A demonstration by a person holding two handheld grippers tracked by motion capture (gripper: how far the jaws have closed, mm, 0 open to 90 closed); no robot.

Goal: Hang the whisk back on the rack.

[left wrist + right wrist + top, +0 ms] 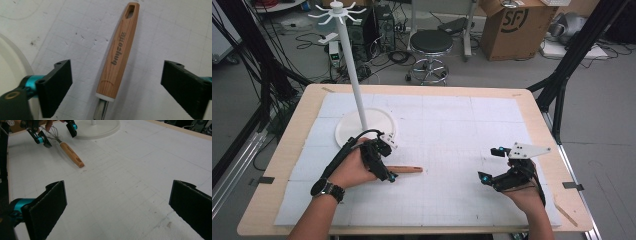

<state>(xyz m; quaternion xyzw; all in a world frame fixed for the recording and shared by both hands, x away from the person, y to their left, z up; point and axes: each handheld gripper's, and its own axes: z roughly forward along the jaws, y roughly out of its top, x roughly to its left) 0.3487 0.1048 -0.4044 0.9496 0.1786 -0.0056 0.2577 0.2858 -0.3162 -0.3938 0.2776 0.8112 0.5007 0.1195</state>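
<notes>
Nearest the counter's (282,150) front edge, the right tongs (493,164) rest toward the right side, released and idle, leaving the work to the other hand. Further in, left of the middle, the left tongs (384,159) straddle the whisk (119,53), pads apart and not yet pressing, apparently lined up across its wooden handle for a firm grip. Beyond, near the far-left corner, the white hook stand (364,126) probably awaits the whisk's hanging hole.

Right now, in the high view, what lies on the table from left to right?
Round white base of the hook stand → left gripper over the whisk → wooden whisk handle → right gripper → thin wooden stick at the table's edge.
</notes>
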